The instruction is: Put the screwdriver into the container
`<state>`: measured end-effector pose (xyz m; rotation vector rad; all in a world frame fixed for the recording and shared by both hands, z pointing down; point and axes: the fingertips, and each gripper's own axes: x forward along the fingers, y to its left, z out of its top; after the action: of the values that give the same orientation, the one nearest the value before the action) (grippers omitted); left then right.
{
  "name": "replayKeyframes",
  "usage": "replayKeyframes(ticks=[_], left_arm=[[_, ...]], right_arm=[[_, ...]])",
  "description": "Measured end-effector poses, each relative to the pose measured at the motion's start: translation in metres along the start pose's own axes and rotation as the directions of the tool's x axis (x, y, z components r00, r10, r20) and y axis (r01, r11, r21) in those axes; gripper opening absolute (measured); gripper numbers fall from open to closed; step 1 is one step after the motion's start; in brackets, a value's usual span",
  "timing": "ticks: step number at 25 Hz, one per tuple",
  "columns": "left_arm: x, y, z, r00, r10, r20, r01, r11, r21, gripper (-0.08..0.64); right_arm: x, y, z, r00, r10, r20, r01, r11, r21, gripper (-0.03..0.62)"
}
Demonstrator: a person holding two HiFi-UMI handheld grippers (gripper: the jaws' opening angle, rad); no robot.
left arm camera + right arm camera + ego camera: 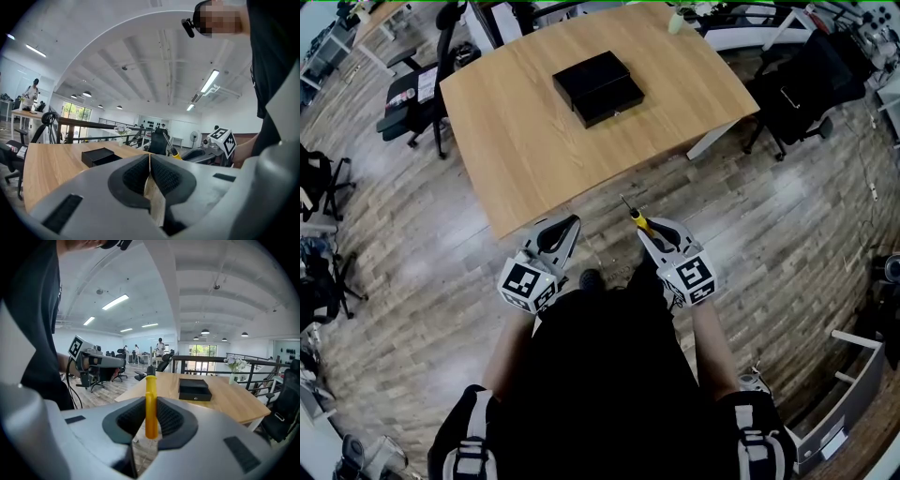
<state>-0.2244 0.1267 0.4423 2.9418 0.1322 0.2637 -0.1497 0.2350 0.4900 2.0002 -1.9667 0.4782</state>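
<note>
We stand back from the wooden table [525, 141], with both grippers held low over the plank floor [422, 281], just short of the table's near corner. Our right gripper [151, 414] is clamped on the screwdriver [151, 397], its jaws pressing the yellow handle from both sides. In the right gripper view the handle stands upright between the dark pads [171, 418]. In the head view the thin metal shaft sticks out past the jaw tips toward 11 o'clock. Our left gripper [149, 164] sits at 9 o'clock from the right one, near it but apart. Its jaws are pressed together with nothing between them. The container [598, 87], a flat black box, lies on the table at about 12 o'clock from the grippers. It is toward the far half of the tabletop and well apart from the screwdriver. We cannot tell whether it is open. A black office chair [412, 98] stands off the table's 9 o'clock side.
</note>
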Motion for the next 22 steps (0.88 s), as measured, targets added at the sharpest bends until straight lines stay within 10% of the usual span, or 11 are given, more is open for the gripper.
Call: replayKeyframes(ticks=[22], left_arm=[[0.051, 0.01, 0.017, 0.997, 0.08, -0.002, -0.08, 0.997, 0.003, 0.028]], right_arm=[[0.013, -0.063, 0.009, 0.997, 0.072, 0.015, -0.071, 0.997, -0.026, 0.083]])
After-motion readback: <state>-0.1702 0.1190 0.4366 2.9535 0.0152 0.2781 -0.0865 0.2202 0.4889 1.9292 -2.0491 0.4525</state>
